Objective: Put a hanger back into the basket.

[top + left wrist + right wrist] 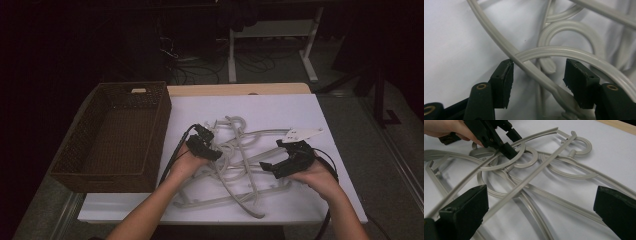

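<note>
My left gripper (pixel 203 142) stands with its jaws apart over the tangled heap of grey hangers (pixel 235 165) in the middle of the white table (pixel 300 107), one hanger bar (pixel 534 70) running between the pads, seemingly brushing the left pad. My right gripper (pixel 286 159) is wide open at the heap's right edge, clamping nothing. The wicker basket (pixel 117 135) sits to the left.

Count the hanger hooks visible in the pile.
3, maybe more hidden in the tangle. One hook lies at the far end of the pile; two more overlap at the left gripper. Basket holds none.
</note>
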Tool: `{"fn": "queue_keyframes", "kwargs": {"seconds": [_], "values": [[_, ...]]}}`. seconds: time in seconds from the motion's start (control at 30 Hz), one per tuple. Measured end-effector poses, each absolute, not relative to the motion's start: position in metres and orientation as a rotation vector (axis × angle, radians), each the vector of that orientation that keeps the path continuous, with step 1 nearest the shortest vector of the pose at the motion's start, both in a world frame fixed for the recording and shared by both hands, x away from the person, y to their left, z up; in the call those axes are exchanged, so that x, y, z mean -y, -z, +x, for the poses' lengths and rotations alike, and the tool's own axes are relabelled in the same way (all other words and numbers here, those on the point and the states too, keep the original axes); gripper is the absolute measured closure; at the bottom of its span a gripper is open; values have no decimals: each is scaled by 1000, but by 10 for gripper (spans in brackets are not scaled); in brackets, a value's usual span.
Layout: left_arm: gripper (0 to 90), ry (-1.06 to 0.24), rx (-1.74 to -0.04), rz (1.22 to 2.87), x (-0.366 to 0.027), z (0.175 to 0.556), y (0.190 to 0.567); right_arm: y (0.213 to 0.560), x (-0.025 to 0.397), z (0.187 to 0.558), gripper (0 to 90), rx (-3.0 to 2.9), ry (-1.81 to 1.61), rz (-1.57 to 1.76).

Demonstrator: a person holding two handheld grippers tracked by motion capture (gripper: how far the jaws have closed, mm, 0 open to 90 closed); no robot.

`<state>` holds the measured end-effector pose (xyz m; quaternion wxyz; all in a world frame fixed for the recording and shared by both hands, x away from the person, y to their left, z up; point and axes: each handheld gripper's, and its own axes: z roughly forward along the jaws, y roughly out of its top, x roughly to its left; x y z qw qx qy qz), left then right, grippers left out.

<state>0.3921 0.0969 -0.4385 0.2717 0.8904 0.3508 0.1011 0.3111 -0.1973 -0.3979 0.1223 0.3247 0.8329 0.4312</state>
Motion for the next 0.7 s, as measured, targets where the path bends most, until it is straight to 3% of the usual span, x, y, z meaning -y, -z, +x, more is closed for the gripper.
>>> {"fn": "queue_keyframes", "kwargs": {"seconds": [0.03,0.07,0.23,0.33,0.7], "values": [[503,-280,-941,2399,-97,393,438,398,198,311,0,-2428,-1258,950],[503,-284,-933,2396,-98,393,437,398,198,311,0,-2428,-1258,950],[701,-286,-864,2426,-93,391,431,398,199,312,0,-2426,-1259,955],[738,-291,-852,2427,-91,391,429,398,199,312,0,-2426,-1258,954],[739,-322,-783,2437,-92,390,426,398,199,312,0,-2426,-1259,954]]}}
